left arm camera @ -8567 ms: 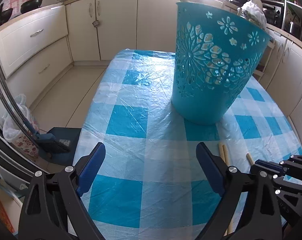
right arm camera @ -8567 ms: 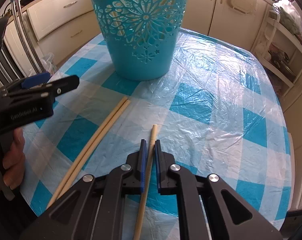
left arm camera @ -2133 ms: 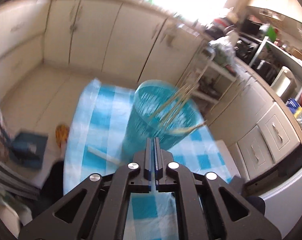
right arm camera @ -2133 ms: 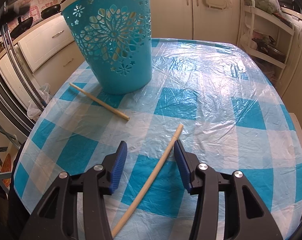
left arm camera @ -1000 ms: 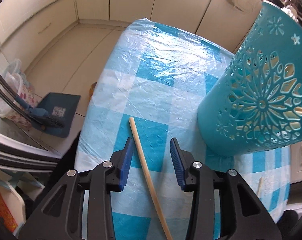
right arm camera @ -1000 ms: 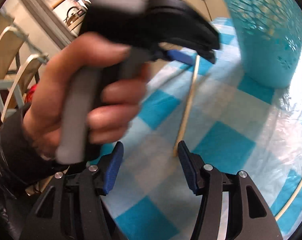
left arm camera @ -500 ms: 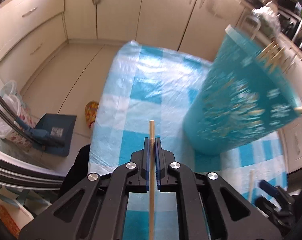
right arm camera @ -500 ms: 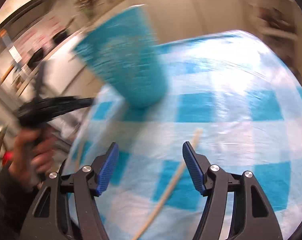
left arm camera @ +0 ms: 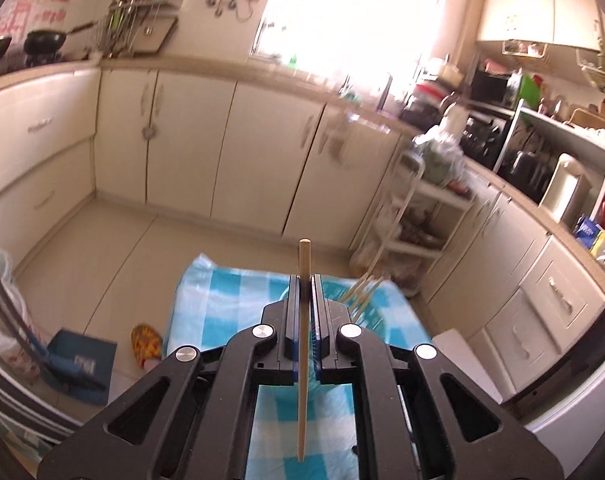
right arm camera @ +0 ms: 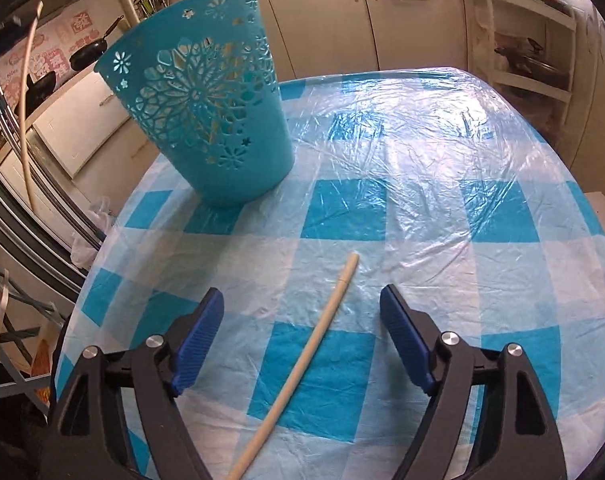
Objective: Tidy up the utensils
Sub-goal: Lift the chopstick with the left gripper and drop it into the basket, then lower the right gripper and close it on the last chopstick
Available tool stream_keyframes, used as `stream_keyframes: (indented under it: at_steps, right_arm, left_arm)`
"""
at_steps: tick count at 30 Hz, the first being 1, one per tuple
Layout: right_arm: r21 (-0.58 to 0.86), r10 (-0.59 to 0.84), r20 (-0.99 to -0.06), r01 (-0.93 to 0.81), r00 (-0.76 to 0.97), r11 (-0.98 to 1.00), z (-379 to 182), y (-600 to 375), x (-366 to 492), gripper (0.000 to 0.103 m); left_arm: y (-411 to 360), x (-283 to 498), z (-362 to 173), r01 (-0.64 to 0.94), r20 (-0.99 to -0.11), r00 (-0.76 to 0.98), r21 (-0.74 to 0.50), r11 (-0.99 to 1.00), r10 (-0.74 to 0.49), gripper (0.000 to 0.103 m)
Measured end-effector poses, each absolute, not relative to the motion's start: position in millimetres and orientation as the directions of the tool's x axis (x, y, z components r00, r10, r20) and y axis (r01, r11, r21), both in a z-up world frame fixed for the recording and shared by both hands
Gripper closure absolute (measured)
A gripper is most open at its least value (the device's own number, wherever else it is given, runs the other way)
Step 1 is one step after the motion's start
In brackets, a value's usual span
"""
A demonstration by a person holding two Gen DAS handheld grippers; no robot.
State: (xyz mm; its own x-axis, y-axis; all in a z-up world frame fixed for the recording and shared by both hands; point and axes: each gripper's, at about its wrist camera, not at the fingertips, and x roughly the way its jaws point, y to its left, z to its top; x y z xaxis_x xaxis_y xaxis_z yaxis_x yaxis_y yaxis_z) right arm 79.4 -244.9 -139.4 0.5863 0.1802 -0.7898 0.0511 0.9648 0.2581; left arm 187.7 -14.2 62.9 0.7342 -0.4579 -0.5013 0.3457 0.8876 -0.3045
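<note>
A thin wooden stick [left arm camera: 303, 344] is clamped between the jaws of the left tool [left arm camera: 304, 308] at lower centre of its view, raised above the blue basket [right arm camera: 206, 108], whose rim peeks out behind the jaws; since most of the stick hangs below the grip, it could pivot or miss the rim when let go. A second stick [right arm camera: 302, 356] lies on the checked desk [right arm camera: 442, 168] at lower centre of the right view. It sits between the wide-apart jaws of the right tool [right arm camera: 302, 328], which touch nothing.

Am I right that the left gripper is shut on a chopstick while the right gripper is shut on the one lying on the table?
Not quite: the right wrist view shows the right gripper open around the chopstick on the table. The left gripper is indeed shut on a chopstick.
</note>
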Motion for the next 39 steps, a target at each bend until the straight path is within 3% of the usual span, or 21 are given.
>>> stream_keyframes:
  at_steps: [7,11,15,22,23,25,26,27,28,32,38,39]
  right_arm:
    - [0.253,0.177,-0.791,0.049,0.586,0.966,-137.8,-248.1,76.1,0.024]
    - [0.253,0.177,-0.791,0.049,0.586,0.966,-138.2,-247.7,76.1,0.024]
    - [0.252,0.176,-0.791,0.049,0.586,0.967,-138.3,-247.6,76.3,0.024]
    - [0.258,0.182,-0.789,0.047,0.587,0.965,-138.0,-247.6,75.6,0.024]
    - [0.258,0.182,-0.788,0.047,0.588,0.965,-137.9,-248.0,75.2,0.024]
    - [0.257,0.179,-0.787,0.051,0.59,0.965,-137.7,-248.8,73.4,0.024]
    - [0.256,0.175,-0.787,0.056,0.591,0.965,-137.5,-249.1,72.4,0.024]
    - [0.254,0.169,-0.788,0.063,0.593,0.965,-137.3,-249.5,70.9,0.024]
    - [0.253,0.164,-0.788,0.068,0.594,0.965,-137.2,-250.6,69.7,0.025]
    - [0.193,0.094,-0.799,0.105,0.595,0.976,-136.5,-250.1,65.3,0.042]
    - [-0.002,-0.041,-0.818,0.069,0.573,0.998,-137.9,-233.4,69.8,0.075]
    - [-0.007,-0.028,-0.819,0.039,0.573,0.999,-137.9,-229.6,70.1,0.087]
  left_arm:
    - [-43.3,189.6,118.4,0.324,-0.317,0.866,-0.231,0.917,-0.386,0.098]
    - [-77.4,207.2,113.2,0.272,-0.268,0.913,-0.166,0.948,-0.308,0.098]
    - [-102.6,230.1,77.6,0.242,-0.322,0.908,-0.122,0.963,-0.269,0.098]
    - [-106.7,237.9,6.2,0.235,-0.494,0.838,-0.056,0.97,-0.232,0.096]
    - [-100.5,233.1,0.8,0.229,-0.504,0.834,-0.058,0.972,-0.226,0.092]
    - [-84.7,221.9,-2.5,0.206,-0.502,0.839,-0.068,0.976,-0.212,0.073]
    - [-76.0,216.5,-1.1,0.188,-0.494,0.846,-0.073,0.979,-0.2,0.053]
    - [-64.1,208.6,-1.4,0.16,-0.479,0.859,-0.083,0.984,-0.18,0.04]
    - [-54.6,202.6,-1.1,0.138,-0.469,0.868,-0.091,0.986,-0.165,0.036]
    - [-11.8,188.7,-32.1,0.055,-0.53,0.839,-0.136,0.989,-0.12,0.024]
    - [9.3,189.7,-125.5,0.016,-0.741,0.655,-0.18,0.984,-0.146,0.023]
    - [6.3,190.3,-137.3,0.027,-0.766,0.625,-0.174,0.984,-0.152,0.023]
